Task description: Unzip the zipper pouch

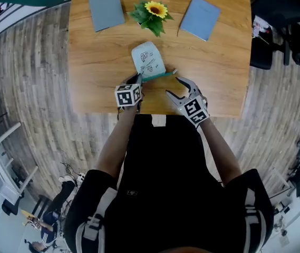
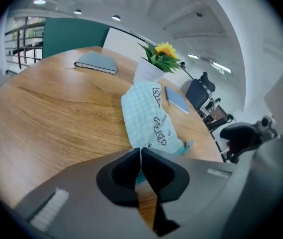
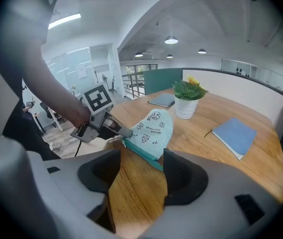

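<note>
A pale blue checked zipper pouch point(image 1: 147, 58) with small drawings lies flat on the wooden table point(image 1: 97, 67). Its teal zipper edge point(image 1: 157, 76) faces me. My left gripper point(image 1: 139, 79) is shut on the left end of that edge. In the left gripper view the jaws point(image 2: 140, 151) meet, with a bit of teal pouch point(image 2: 146, 116) pinched between them. My right gripper point(image 1: 172, 85) stands open just right of the zipper edge, apart from it. In the right gripper view the pouch point(image 3: 153, 128) shows between the wide jaws point(image 3: 141, 158), farther off.
A potted sunflower point(image 1: 152, 13) stands behind the pouch. A grey-blue notebook point(image 1: 106, 8) lies at the back left and a blue one point(image 1: 200, 17) at the back right. The table's near edge point(image 1: 218, 114) runs just below both grippers. Office chairs point(image 1: 276, 30) stand right of the table.
</note>
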Motion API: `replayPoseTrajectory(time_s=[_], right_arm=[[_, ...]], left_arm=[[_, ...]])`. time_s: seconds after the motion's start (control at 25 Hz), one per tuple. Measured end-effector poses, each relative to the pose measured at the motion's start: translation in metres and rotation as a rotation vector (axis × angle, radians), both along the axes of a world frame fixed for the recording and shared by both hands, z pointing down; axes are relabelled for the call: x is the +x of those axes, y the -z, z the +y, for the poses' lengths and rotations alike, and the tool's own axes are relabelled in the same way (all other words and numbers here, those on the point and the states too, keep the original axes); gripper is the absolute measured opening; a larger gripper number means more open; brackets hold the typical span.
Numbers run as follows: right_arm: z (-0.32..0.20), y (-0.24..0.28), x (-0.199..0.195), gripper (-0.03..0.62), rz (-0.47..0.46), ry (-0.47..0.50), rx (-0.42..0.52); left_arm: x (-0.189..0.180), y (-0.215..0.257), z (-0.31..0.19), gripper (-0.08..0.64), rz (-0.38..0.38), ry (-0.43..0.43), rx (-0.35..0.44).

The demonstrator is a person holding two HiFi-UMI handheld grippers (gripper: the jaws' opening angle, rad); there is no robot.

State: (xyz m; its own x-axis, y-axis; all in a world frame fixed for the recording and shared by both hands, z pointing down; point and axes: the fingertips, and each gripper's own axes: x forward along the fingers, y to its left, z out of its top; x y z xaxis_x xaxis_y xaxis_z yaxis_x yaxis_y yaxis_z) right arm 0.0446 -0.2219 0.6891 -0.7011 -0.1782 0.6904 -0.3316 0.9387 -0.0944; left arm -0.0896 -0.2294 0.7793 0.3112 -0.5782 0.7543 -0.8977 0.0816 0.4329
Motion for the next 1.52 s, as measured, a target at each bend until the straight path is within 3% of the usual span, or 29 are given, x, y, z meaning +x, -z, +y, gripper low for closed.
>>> replayPoseTrajectory(time_s=[0.28, 0.76, 1.04, 1.36, 1.52], right_arm=[[0.004, 0.009, -0.008, 0.268, -0.019, -0.01, 0.015], [0.037, 0.017, -0.023, 0.242, -0.04, -0.029, 0.04], [0.059, 0.023, -0.033, 0.212, -0.064, -0.046, 0.055], [0.078, 0.033, -0.044, 0.202, -0.088, -0.061, 0.079], [0.086, 0.037, -0.049, 0.198, -0.083, -0.057, 0.085]], left_arm=[[0.01, 0.031, 0.001, 0.011, 0.261, 0.07, 0.055], [0.025, 0.08, 0.003, 0.009, 0.476, 0.084, 0.161], [0.026, 0.104, 0.013, 0.009, 0.539, 0.069, 0.196], [0.015, 0.122, 0.033, 0.009, 0.524, 0.058, 0.225], [0.008, 0.132, 0.042, 0.008, 0.563, 0.082, 0.245]])
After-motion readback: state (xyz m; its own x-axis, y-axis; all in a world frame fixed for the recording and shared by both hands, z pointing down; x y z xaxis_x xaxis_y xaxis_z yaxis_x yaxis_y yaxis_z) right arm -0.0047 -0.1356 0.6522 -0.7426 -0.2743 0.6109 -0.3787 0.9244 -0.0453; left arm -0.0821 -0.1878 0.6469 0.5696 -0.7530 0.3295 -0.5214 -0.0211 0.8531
